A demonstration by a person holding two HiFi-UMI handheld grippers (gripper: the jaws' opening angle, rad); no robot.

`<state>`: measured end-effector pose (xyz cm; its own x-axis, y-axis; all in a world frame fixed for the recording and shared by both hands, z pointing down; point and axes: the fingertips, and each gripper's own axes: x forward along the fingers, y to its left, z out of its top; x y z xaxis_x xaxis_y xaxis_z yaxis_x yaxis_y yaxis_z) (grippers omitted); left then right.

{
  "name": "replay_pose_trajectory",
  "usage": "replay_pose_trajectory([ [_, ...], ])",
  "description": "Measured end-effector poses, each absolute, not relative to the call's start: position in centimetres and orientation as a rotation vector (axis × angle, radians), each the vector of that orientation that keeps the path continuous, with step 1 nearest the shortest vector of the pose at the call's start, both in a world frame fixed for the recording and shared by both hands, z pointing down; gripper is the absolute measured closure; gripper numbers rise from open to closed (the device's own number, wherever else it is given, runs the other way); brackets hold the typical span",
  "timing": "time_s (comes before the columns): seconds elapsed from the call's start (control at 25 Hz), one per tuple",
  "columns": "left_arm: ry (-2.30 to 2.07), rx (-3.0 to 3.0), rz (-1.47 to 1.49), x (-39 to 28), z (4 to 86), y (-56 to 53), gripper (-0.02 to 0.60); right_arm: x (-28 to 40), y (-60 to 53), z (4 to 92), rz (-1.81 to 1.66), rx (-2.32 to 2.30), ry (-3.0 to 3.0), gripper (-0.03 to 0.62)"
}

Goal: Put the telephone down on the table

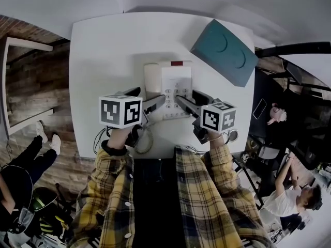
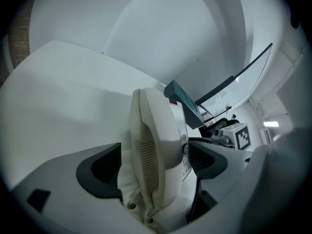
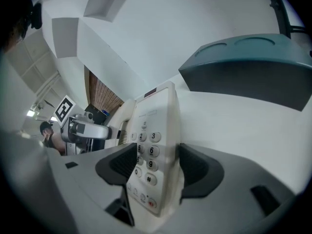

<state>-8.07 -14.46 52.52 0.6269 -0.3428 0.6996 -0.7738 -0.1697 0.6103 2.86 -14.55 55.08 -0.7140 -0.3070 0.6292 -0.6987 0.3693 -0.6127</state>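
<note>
A white push-button telephone (image 1: 173,81) sits in the middle of the white table (image 1: 103,50), with its handset (image 1: 152,79) in the cradle on the left side. My left gripper (image 1: 147,98) is shut on the telephone's near left part: the handset (image 2: 156,150) stands between its dark pads (image 2: 105,172). My right gripper (image 1: 190,99) is shut on the near right part, with the keypad (image 3: 148,152) between its pads (image 3: 197,169). I cannot tell whether the base touches the tabletop. The coiled cord (image 1: 146,141) hangs off the near edge.
A teal box (image 1: 225,53) lies on the table's far right corner, just beyond the telephone. The table's near edge is at my body. A person's legs (image 1: 31,159) are at the left on the wooden floor, and another person (image 1: 289,195) sits at the lower right.
</note>
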Motion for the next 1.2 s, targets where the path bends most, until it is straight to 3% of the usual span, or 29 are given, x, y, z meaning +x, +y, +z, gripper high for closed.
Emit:
replay_pose_trajectory([
  [0.56, -0.939, 1.925, 0.434, -7.8, 48.1, -15.1, 0.146, 4.1, -15.3, 51.2, 1.172, 0.964, -2.304, 0.327],
  [1.2, -1.084, 2.231, 0.148, -8.7, 36.0, -16.0, 0.147, 0.5, -16.4, 38.1, 0.728, 1.006, -2.606, 0.382],
])
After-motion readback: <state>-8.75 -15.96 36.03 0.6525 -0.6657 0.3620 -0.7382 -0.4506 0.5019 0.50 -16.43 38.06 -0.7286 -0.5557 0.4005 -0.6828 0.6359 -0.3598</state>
